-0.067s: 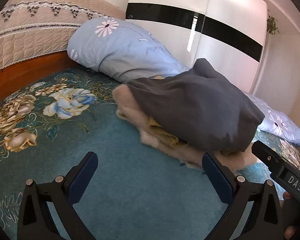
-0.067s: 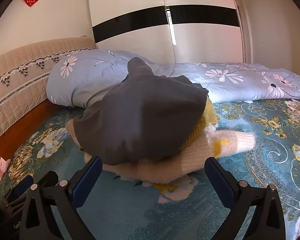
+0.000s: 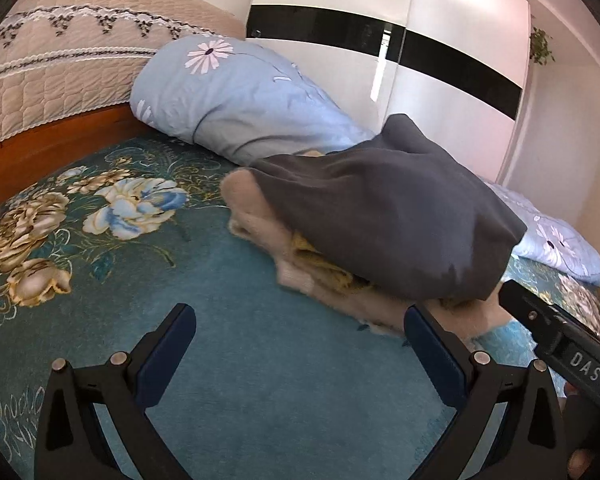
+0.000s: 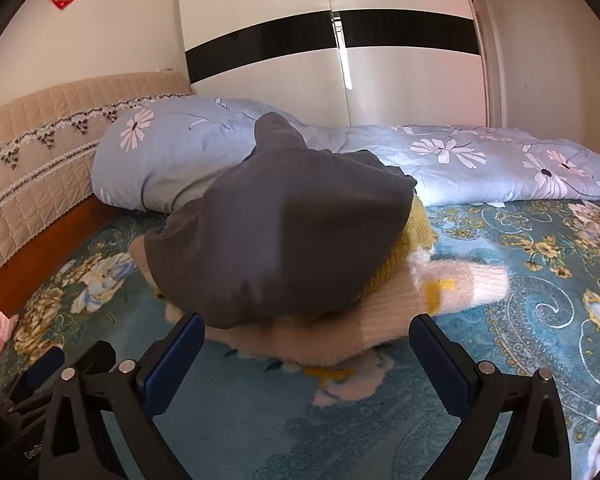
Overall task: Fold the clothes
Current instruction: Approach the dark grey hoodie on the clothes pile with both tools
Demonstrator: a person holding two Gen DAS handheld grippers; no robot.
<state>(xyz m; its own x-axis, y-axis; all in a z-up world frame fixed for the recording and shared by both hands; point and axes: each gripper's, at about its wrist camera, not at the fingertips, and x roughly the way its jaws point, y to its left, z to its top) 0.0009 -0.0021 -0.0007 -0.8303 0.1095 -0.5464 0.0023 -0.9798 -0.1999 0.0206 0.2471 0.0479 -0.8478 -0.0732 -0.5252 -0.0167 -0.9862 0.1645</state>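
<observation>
Almost nothing had moved since the earlier frame. We kept the left claw and the right claw wide and empty, near the grey garment, which lay on the clothes pile on the bed.

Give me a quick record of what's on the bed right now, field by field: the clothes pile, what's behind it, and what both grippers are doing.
surface: teal floral bedspread
pile top: dark grey garment, draped over the rest
pile middle: yellow knit, edge showing
pile bottom: cream fluffy garment, one sleeve sticking out to the right
behind pile: light blue flowered duvet, rolled along the wardrobe
left gripper: open, empty, short of the pile
right gripper: open, empty, facing the pile's near edge
</observation>
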